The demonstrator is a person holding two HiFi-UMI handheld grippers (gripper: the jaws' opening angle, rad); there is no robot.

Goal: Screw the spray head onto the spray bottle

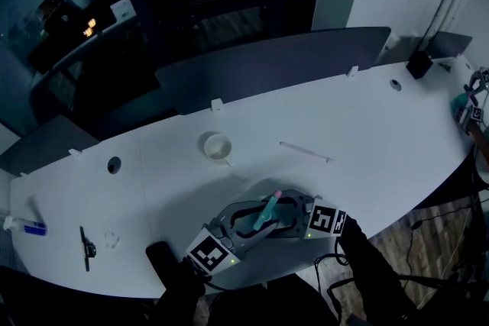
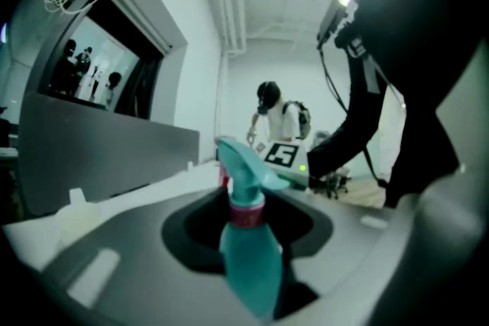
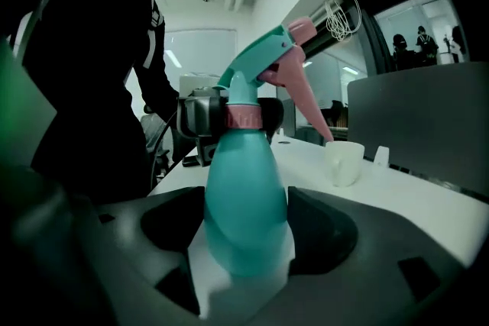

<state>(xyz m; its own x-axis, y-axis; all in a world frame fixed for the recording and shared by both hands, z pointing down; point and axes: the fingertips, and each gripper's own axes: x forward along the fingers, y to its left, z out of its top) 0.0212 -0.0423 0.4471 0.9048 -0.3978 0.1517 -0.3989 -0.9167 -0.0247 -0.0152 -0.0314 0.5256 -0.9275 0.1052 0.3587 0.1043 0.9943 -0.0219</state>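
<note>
Left gripper and right gripper clasp the spray bottle; cup stands apart.

- I see a long, curved white bench, with one round hole towards its left end and another towards its right.
- A small white cup stands near the middle.
- A thin white rod lies to the cup's right, apart from it.
- At the left end lie a blue-and-white item, a slim black stick-shaped object and a small clear piece.
- A small black box sits at the far right edge.
</note>
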